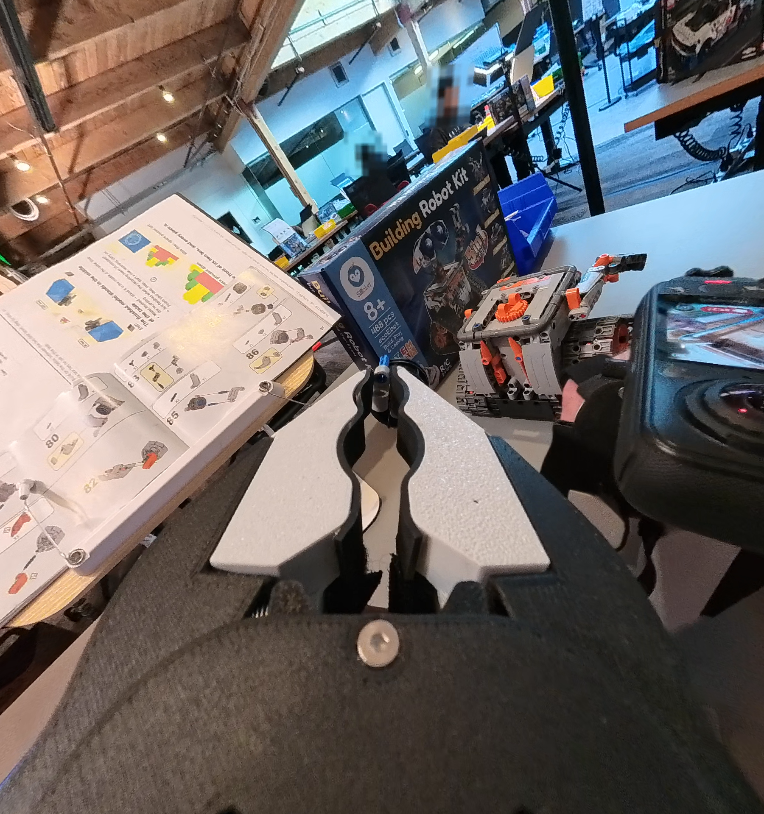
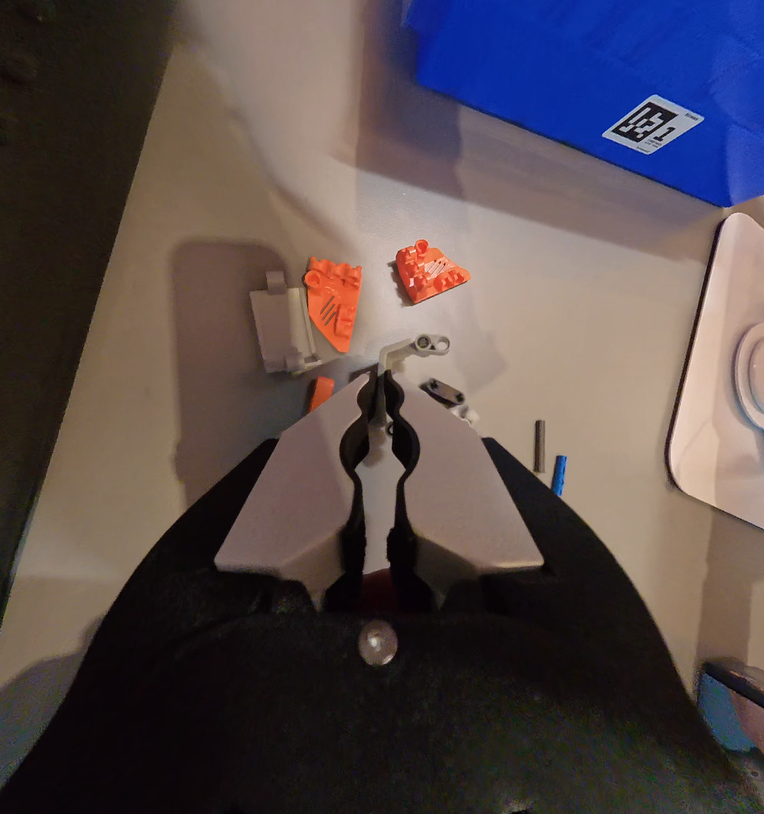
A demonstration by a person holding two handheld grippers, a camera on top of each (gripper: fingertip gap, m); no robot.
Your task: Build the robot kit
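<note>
My left gripper [image 1: 382, 382] is shut on a small grey pin with a blue end [image 1: 381, 387], held in the air above the white table [image 1: 688, 238]. A grey and orange brick-built robot model [image 1: 519, 341] stands on the table to its right. My right gripper [image 2: 382, 379] is shut on a light grey bent liftarm piece [image 2: 408, 352], just above the white table [image 2: 569, 334]. Two orange panel pieces [image 2: 333, 304] [image 2: 430, 275] and a grey panel [image 2: 281, 328] lie beyond its tips. The other gripper's camera body [image 1: 706, 387] shows at the right of the left wrist view.
An open instruction booklet [image 1: 120, 352] rests on a tilted wooden stand at left. A dark kit box [image 1: 419, 273] and a blue bin [image 1: 527, 216] stand behind the model. In the right wrist view, a blue bin [image 2: 591, 79], a white tray [image 2: 724, 374], a dark axle [image 2: 540, 445] and a blue pin [image 2: 559, 473]. The tips of one gripper are about 20 cm away from the tips of the other. To the dark axle [image 2: 540, 445]: right tips about 11 cm, left tips about 20 cm.
</note>
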